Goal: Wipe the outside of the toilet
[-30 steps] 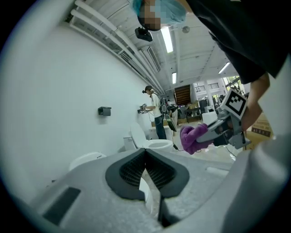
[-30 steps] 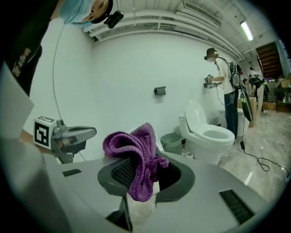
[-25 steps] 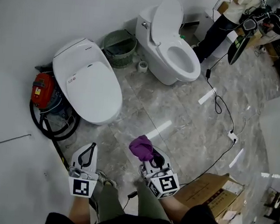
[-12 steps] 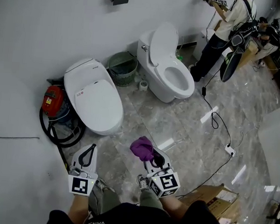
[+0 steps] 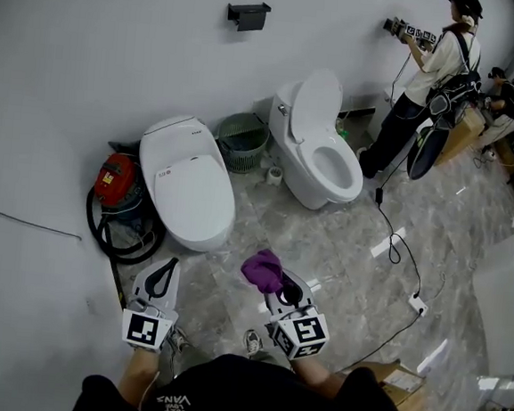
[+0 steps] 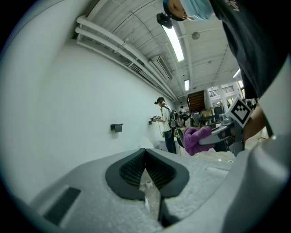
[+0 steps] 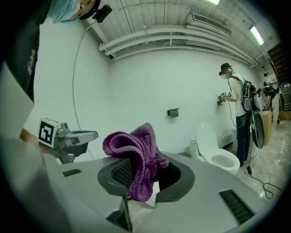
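The person is holding both grippers low over the near part of the grey marble floor [image 5: 351, 253], close to their own body. The left gripper [image 6: 145, 152] is keeping its dark pads pressed together at the tips with nothing between them. The right gripper [image 5: 274, 284] is pinching a purple cloth [image 7: 136, 150], which is bunching above the jaws and hanging down between them. The two grippers are sitting side by side, apart from each other. Along the floor's far edge, against the white wall, the closed-lid toilet [image 5: 187, 185] is standing ahead of the left gripper, well apart from both, and the open-lid toilet [image 5: 324, 157] is standing farther right with its seat cover raised. A green basket [image 5: 243, 141] is sitting between the two toilets, and a red machine [image 5: 114, 183] with a black hose is lying just left of the closed-lid toilet. Another person [image 5: 429, 76] is standing toward the floor's far right corner, reaching to the wall.
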